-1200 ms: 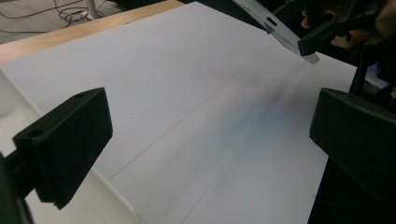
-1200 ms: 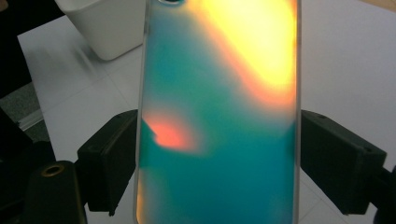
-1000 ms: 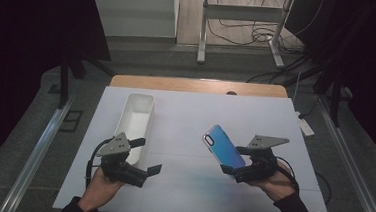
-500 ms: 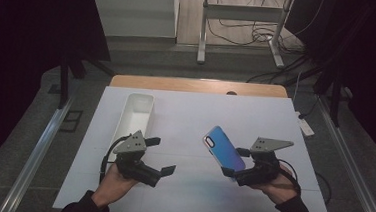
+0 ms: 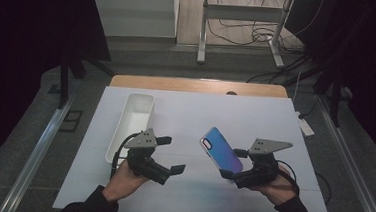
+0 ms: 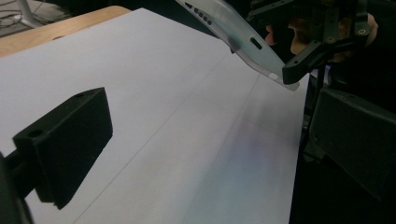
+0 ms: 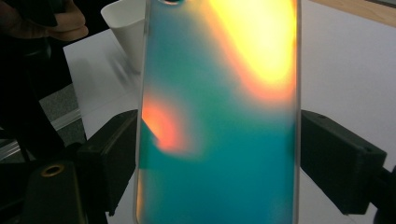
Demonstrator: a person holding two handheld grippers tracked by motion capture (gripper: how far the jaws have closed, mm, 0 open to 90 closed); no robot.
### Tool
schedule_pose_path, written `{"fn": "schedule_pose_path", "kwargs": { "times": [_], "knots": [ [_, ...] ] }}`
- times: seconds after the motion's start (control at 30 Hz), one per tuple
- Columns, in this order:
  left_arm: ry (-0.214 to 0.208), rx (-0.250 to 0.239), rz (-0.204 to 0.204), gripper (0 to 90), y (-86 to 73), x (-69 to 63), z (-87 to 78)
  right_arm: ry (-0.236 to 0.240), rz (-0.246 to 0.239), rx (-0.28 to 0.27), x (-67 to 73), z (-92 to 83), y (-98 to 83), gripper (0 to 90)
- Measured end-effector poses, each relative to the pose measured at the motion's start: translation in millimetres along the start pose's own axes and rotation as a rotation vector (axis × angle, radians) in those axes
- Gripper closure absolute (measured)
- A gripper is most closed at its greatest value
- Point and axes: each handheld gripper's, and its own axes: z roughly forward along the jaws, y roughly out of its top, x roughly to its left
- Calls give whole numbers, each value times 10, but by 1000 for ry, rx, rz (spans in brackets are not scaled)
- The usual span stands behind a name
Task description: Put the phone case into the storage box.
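Right jaws: clenched on the case (image 7: 219, 116), one pad on each long edge; I read this as a firm grasp.
Right gripper (image 5: 231, 175): I hold it low at the near right of the table (image 5: 255, 115), the case slanting up and away toward the centre.
Case: off the table, well apart from the tray (image 5: 133, 125); its edge with the cut-outs faces my other gripper.
Left jaws: released, nothing between them; bare table lies between the pads.
Left gripper (image 5: 171, 157): near the tray's near end, pointing across toward the case.
Tray: white, long, apparently empty, at the left of the table.
Done: pick-up of the case, as I judge it.
Left: the case is not yet in the tray; a handover or a carry across remains, in my judgement.
Risk: the case is thin and may flex in the grip.
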Motion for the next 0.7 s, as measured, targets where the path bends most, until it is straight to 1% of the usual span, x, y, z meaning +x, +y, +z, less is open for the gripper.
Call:
{"fn": "schedule_pose_path", "kwargs": {
  "times": [0.13,0.27,0.7],
  "knots": [
    [-23,4,6,0,34,3,71,16,-10,-8,16,9,10,168],
    [-40,5,3,0,57,-1,121,25,-16,-13,24,20,15,168],
    [-90,18,13,0,128,-16,289,56,-23,-28,49,46,40,168]
  ]
}}
